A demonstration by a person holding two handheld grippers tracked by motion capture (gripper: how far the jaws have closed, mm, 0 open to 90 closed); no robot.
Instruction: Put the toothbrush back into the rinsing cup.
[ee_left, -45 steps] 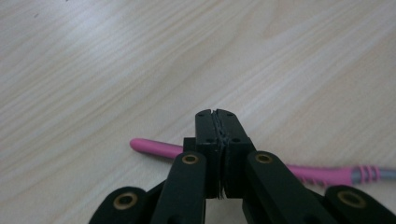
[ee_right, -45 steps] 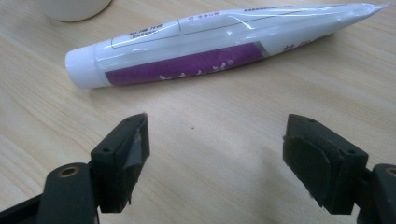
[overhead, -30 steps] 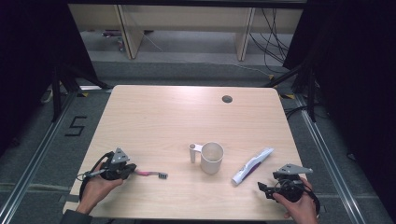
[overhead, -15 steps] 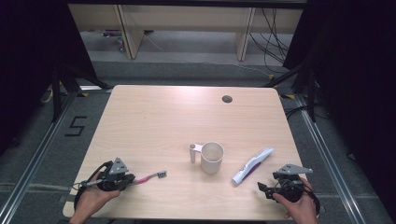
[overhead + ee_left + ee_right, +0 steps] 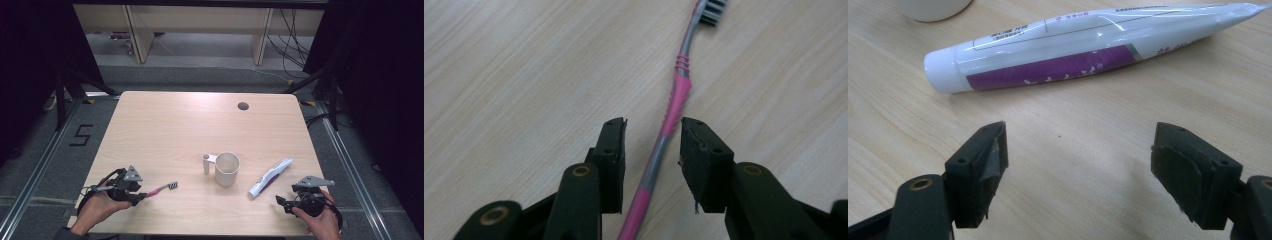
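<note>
The pink toothbrush [image 5: 676,95] lies flat on the desk [image 5: 165,130] at its near left side, and the left gripper [image 5: 654,150] straddles its handle. The left gripper's jaws have just been opening: the fingers [image 5: 611,150] stand apart on either side of the handle with a bare gap on each flank, so nothing is clamped and the brush rests on the wood by itself. In the left gripper view the brush's long axis runs almost straight away from the gripper, handle end passing down between the fingers, bristle head [image 5: 713,11] farthest off. From the high view the same line reads from the left gripper [image 5: 137,196] toward the white mug [image 5: 226,169] in the middle of the desk, with the head pointing that way.

The right gripper [image 5: 1078,165] holds low over the near right corner with its fingers wide apart and empty. The white and purple toothpaste tube [image 5: 1088,47] lies just ahead of it, crosswise to the jaws, cap toward the mug.

Any further handling of the toothbrush seems to fall to the left hand [image 5: 95,212], which is right at it, while the right hand [image 5: 320,220] is well apart from it beyond the mug. Since the handle runs along the gripper's own line, closing the fingers would pinch it across its narrow width.
</note>
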